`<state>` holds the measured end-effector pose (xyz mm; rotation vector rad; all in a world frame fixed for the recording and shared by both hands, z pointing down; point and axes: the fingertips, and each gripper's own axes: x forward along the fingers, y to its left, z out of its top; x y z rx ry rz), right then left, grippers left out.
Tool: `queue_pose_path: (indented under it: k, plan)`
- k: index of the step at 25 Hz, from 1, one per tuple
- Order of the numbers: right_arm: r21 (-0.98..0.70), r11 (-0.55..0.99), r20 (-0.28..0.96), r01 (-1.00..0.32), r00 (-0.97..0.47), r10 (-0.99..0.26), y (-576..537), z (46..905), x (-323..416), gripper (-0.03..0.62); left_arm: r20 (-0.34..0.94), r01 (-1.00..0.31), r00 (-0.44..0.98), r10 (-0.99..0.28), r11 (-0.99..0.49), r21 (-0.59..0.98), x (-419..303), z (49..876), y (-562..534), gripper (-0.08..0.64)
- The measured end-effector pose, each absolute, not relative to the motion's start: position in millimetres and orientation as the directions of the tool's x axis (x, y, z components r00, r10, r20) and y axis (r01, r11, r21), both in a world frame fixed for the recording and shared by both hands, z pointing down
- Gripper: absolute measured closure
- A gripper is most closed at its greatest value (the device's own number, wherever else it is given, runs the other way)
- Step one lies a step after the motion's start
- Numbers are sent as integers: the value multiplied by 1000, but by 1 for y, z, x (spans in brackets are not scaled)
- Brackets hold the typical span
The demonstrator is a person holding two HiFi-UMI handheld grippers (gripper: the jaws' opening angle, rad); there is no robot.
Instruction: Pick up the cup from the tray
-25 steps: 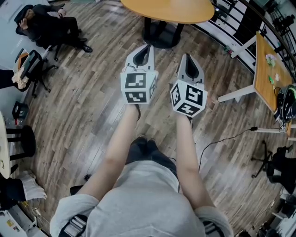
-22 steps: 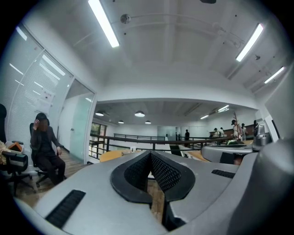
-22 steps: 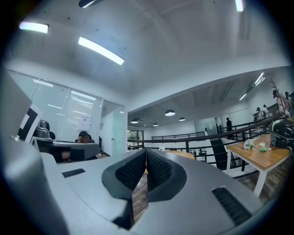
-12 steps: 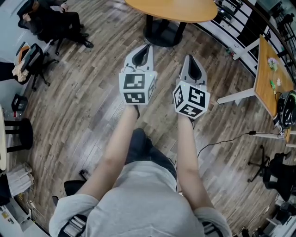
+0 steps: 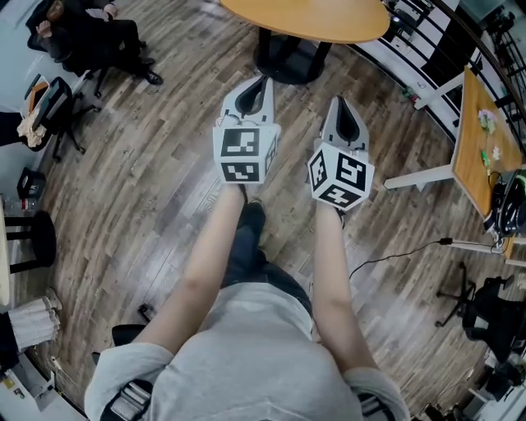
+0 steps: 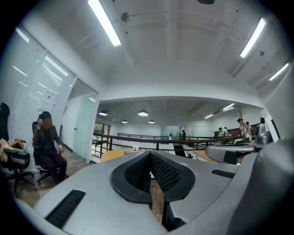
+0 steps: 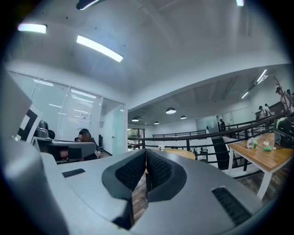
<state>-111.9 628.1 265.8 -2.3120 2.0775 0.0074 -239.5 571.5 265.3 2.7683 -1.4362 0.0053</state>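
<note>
Head view caught left tongs (image 5: 264, 80) and right tongs (image 5: 337, 101) both shut and empty, level over wood floor (image 5: 148, 189), facing a round tabletop (image 5: 304, 16).

I see a brown wood floor (image 5: 140, 189). At the top stands a round yellow table (image 5: 304, 18) on a black foot (image 5: 288, 59). On the right is a long wood table (image 5: 477, 144) with white legs, and small green and white bits lie on it. A thin black cable (image 5: 399, 249) runs over the floor. On the left, 1 person (image 5: 86, 37) in dark clothes sits near a black stool (image 5: 31, 245). Long lights (image 6: 104, 23) shine on the ceiling.
</note>
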Motion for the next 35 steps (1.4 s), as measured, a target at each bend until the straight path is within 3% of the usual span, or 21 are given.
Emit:
queue_pose_path:
  k: [18, 35]
  plan:
    - [2, -154, -30, -988, 154, -988, 458, 257, -91, 586, 13, -792, 610, -792, -610, 34, -216, 261, 390, 554]
    - [10, -155, 0, -988, 155, -988, 359, 271, -40, 586, 33, -788, 616, -787, -614, 51, -165, 272, 294, 554]
